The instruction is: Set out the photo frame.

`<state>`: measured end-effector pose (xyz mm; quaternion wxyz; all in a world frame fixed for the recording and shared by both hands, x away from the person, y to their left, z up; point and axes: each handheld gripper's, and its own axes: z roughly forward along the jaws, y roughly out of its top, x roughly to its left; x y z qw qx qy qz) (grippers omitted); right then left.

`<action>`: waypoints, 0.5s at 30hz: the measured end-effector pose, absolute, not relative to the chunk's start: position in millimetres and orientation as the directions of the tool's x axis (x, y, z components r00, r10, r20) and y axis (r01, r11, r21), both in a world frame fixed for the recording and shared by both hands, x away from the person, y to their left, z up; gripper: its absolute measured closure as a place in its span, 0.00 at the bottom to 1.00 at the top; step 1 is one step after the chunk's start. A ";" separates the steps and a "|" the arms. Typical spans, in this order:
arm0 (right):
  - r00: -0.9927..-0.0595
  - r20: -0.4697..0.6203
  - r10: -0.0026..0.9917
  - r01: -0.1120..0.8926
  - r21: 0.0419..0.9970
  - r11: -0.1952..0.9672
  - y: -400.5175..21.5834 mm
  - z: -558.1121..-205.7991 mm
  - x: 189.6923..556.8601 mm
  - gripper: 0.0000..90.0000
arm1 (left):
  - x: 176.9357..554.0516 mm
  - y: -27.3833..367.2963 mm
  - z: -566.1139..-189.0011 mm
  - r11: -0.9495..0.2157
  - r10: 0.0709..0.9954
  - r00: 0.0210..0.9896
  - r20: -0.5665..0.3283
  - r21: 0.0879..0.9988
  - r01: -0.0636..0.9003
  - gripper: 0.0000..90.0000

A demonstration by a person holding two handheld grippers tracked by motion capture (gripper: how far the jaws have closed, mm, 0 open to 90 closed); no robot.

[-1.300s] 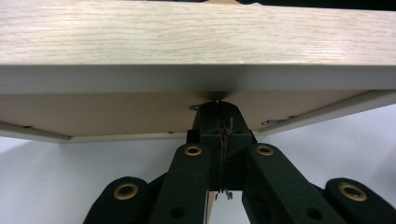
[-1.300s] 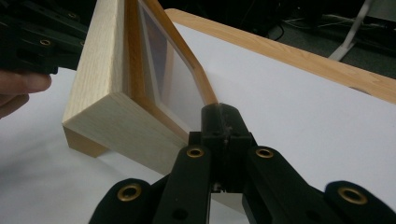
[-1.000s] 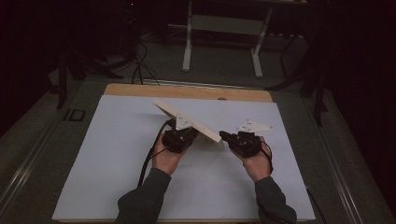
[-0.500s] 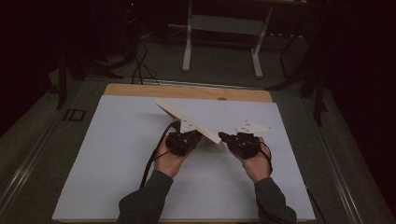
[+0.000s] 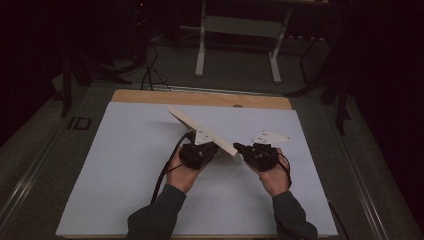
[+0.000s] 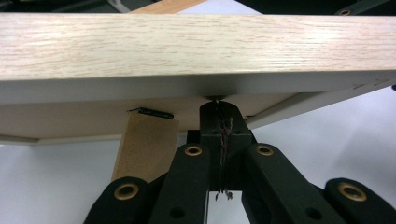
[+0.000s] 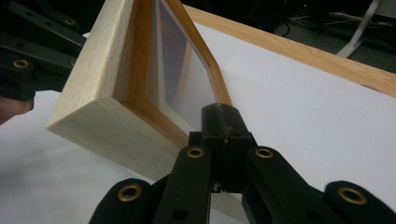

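**Two grippers and a wooden picture frame**

My left gripper (image 5: 200, 150) has its jaws pressed together. In the left gripper view the tips (image 6: 217, 109) come up right against the bottom edge of the picture frame (image 5: 200, 129). I cannot tell if they pinch a thin part of it or just touch it. My right gripper (image 5: 240, 148) has its jaws together too. In the right gripper view its tip (image 7: 221, 112) sits against the frame's inner edge, by the glass.

The frame is light wood. It is tilted up over the white sheet (image 5: 125, 170) on the table, between my two hands, near the middle.

The high view shows the frame as a thin pale slab slanting up to the left, and both my hands in dark sleeves. The left gripper view shows the frame's brown back board (image 6: 93, 116) and a brown stand leg (image 6: 147, 144) with a small black clip. The right gripper view shows the front side: a thick wooden corner (image 7: 93, 112) and the shiny glass (image 7: 182, 79).
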<state>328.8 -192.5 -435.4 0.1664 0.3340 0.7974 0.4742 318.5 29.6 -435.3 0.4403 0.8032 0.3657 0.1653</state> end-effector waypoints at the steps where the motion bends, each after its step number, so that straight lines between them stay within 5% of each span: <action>1: -0.722 0.051 0.690 0.376 0.867 0.328 -192.3 -435.2 328.7 1.00 | 318.4 29.7 -435.1 -0.349 0.732 0.679 -0.053 0.827 0.440 1.00; 15: -0.749 0.075 0.658 0.379 0.864 0.333 -188.8 -435.2 324.6 1.00 | 320.0 31.6 -435.5 -0.345 0.729 0.683 -0.054 0.832 0.434 1.00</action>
